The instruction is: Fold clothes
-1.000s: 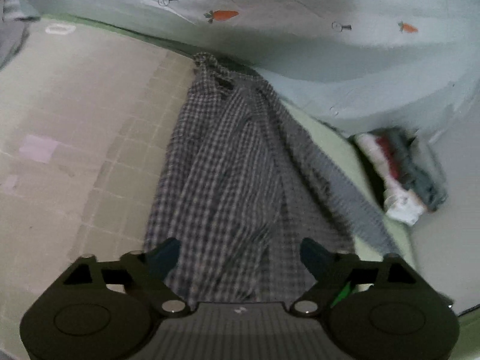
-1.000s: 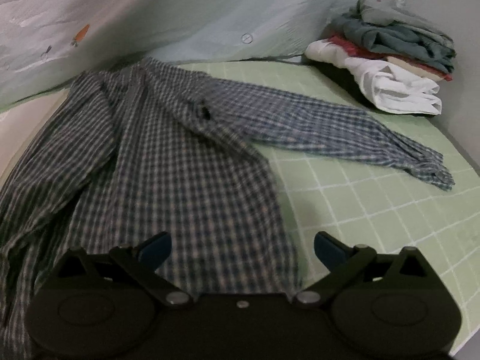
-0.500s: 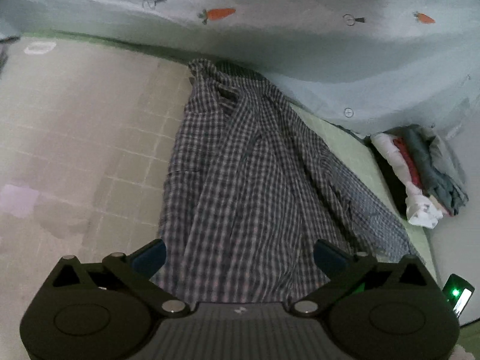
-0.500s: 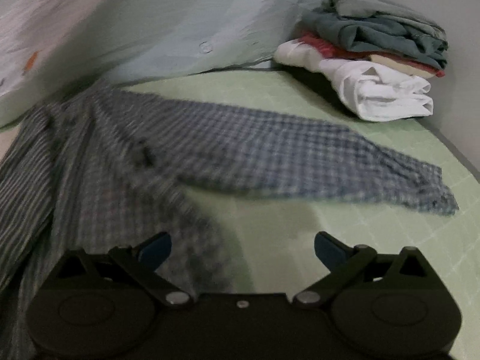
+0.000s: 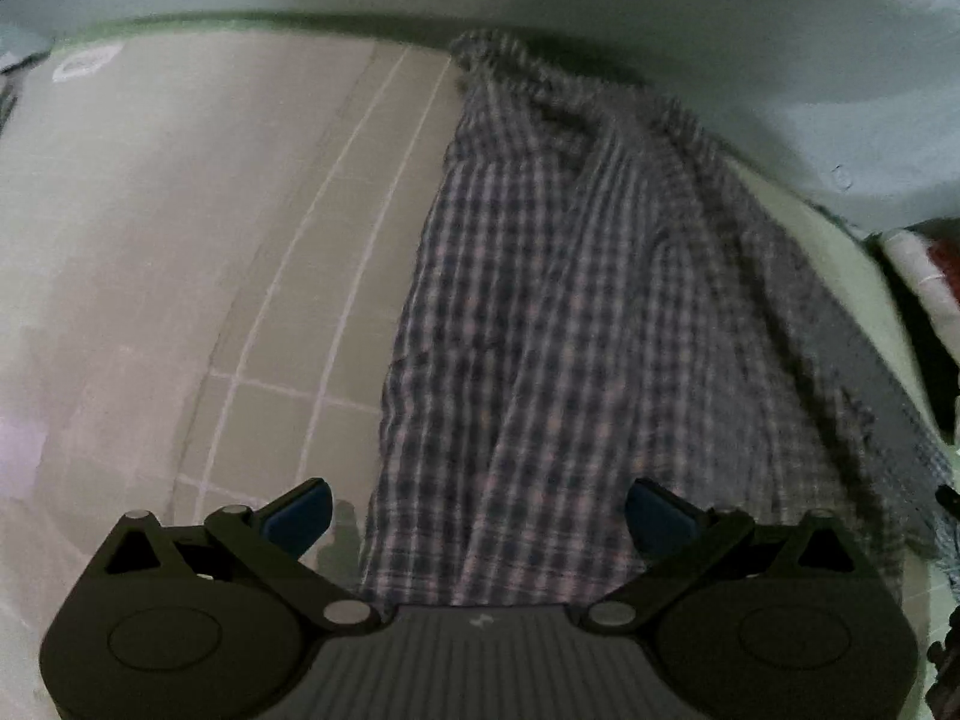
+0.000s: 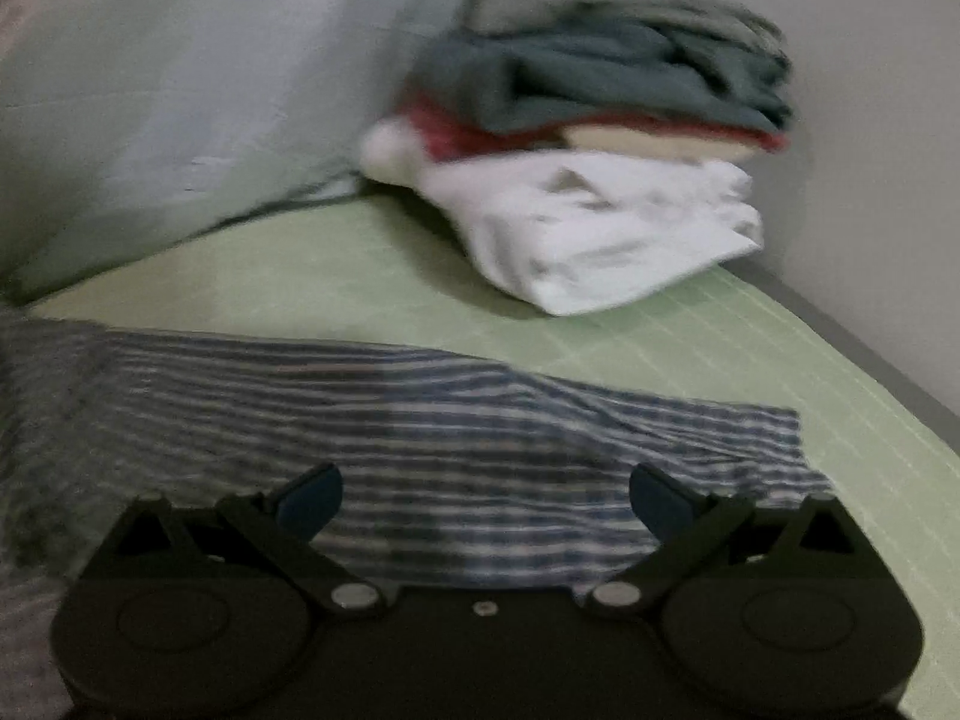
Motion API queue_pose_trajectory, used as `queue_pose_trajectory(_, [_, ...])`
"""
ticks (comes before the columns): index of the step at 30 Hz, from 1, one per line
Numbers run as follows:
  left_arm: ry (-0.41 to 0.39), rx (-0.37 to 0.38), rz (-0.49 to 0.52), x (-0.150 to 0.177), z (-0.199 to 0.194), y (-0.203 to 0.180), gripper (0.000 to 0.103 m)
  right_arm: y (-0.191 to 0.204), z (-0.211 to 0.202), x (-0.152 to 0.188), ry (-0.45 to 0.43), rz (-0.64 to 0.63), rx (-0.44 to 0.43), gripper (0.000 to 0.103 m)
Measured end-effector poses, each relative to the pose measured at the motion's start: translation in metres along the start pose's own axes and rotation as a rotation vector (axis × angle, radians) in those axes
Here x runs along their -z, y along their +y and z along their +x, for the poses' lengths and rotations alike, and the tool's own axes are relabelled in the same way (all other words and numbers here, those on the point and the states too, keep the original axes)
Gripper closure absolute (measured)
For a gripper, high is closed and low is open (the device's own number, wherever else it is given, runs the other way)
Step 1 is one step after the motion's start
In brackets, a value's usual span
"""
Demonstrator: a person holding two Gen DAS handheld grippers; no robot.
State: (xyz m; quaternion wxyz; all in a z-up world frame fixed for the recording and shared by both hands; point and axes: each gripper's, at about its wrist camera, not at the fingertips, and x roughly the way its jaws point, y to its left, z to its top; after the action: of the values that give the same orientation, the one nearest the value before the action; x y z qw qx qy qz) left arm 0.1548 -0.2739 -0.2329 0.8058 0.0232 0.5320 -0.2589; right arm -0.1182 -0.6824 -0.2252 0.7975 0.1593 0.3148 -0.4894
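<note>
Two grippers, both spread wide and empty: left gripper [image 5: 477, 507] over the checked shirt [image 5: 558, 324] on the mat [image 5: 180, 240]; right gripper [image 6: 486, 498] over its sleeve [image 6: 480, 438], folded pile [image 6: 600, 180] at 1 o'clock.

Shirt [image 6: 450, 450] lies on mat [image 6: 690, 348], before folded stack [image 6: 600, 180].

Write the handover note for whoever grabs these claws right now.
Left claw: open, empty, over the hem of the plaid shirt.
Right claw: open, empty, over the shirt's sleeve, which lies stretched out toward the mat's right edge.
Shirt lies spread lengthwise on the mat, collar at the far end.
Done: a stack of folded clothes sits in the far right corner.
Left: no fold shows on the shirt yet; sleeve first seems likely, then the body, then add it to the stack.
</note>
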Motion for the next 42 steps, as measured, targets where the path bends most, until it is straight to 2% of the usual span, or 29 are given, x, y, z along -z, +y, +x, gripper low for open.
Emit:
queue_pose_trajectory(10, [0.057,-0.079,0.027,0.003,0.021,-0.004,0.0,-0.02,0.023,0.002,0.037,0.061,0.07,0.0])
queue_pose_trajectory(14, [0.069,-0.172,0.156,0.01,0.031,-0.025,0.0,-0.028,0.025,0.003,0.036,0.097,0.091,0.0])
queue_pose_trajectory(18, [0.062,-0.171,0.138,0.01,0.029,-0.022,0.0,-0.038,0.028,0.004,0.037,0.119,0.1,0.0])
queue_pose_trajectory(22, [0.058,-0.171,0.142,0.011,0.029,-0.02,0.0,-0.046,0.032,0.007,0.049,0.166,0.072,0.0])
queue_pose_trajectory(26, [0.054,-0.174,0.144,0.011,0.029,-0.02,0.0,-0.042,0.034,0.008,0.062,0.146,0.071,0.0])
queue_pose_trajectory(30, [0.046,-0.176,0.148,0.014,0.029,-0.023,0.0,-0.039,0.035,0.006,0.08,0.121,0.032,0.0])
queue_pose_trajectory(32, [0.044,-0.176,0.149,0.015,0.03,-0.025,0.0,-0.037,0.035,0.003,0.09,0.091,-0.007,0.007])
queue_pose_trajectory(33, [0.043,-0.176,0.15,0.015,0.03,-0.025,0.0,-0.035,0.033,0.001,0.085,0.067,-0.03,0.023])
queue_pose_trajectory(34, [0.043,-0.176,0.15,0.015,0.03,-0.025,0.0,-0.033,0.031,-0.002,0.081,0.046,-0.052,0.046])
queue_pose_trajectory(35, [0.043,-0.176,0.151,0.015,0.03,-0.025,0.0,-0.032,0.029,-0.004,0.081,0.033,-0.071,0.061])
queue_pose_trajectory(36, [0.042,-0.176,0.151,0.015,0.03,-0.025,0.0,-0.031,0.029,-0.007,0.089,0.034,-0.09,0.091])
queue_pose_trajectory(37, [0.043,-0.176,0.152,0.014,0.03,-0.025,0.0,-0.031,0.029,-0.009,0.096,0.046,-0.106,0.102])
queue_pose_trajectory(42, [0.037,-0.173,0.156,0.015,0.029,-0.024,0.0,-0.016,0.01,-0.018,0.047,0.06,-0.174,0.103])
